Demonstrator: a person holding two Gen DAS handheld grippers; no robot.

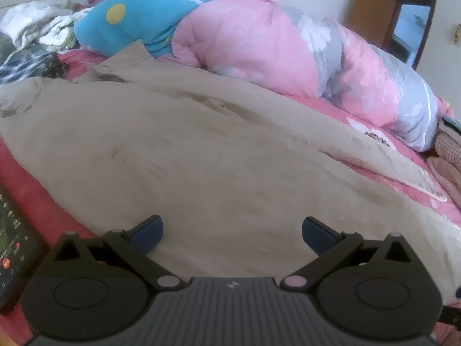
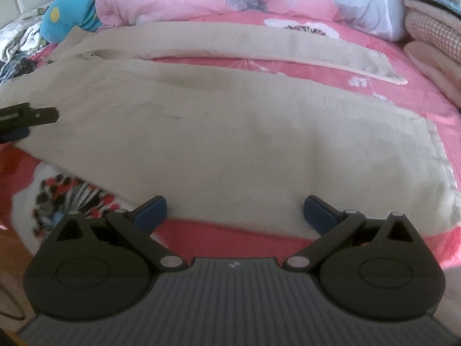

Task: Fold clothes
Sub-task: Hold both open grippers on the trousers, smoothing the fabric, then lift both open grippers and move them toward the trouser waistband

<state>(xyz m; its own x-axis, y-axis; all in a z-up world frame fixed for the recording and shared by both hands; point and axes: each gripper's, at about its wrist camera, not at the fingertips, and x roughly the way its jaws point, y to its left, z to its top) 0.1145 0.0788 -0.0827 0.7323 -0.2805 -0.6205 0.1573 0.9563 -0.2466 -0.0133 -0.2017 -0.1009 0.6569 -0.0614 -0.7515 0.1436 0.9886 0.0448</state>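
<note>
A pair of beige trousers (image 2: 230, 132) is spread flat across a bed covered by a pink floral sheet (image 2: 426, 86), with one leg (image 2: 259, 46) laid farther back and separated from the nearer leg by a strip of sheet. The right hand-held gripper (image 2: 234, 212) is held with its jaws wide apart and nothing between them, just over the near edge of the trousers; the blue fingertips (image 2: 151, 210) are seen at the hem line where cloth meets sheet. The left hand-held gripper (image 1: 232, 232) is likewise spread open and empty, poised over the broad beige cloth (image 1: 201, 150), which fills the space ahead of it. A pink and grey quilt (image 1: 288, 49) is bunched behind the trousers, beside a blue cushion (image 1: 135, 20). A dark phone screen (image 1: 14, 245) lies at the left edge.
</note>
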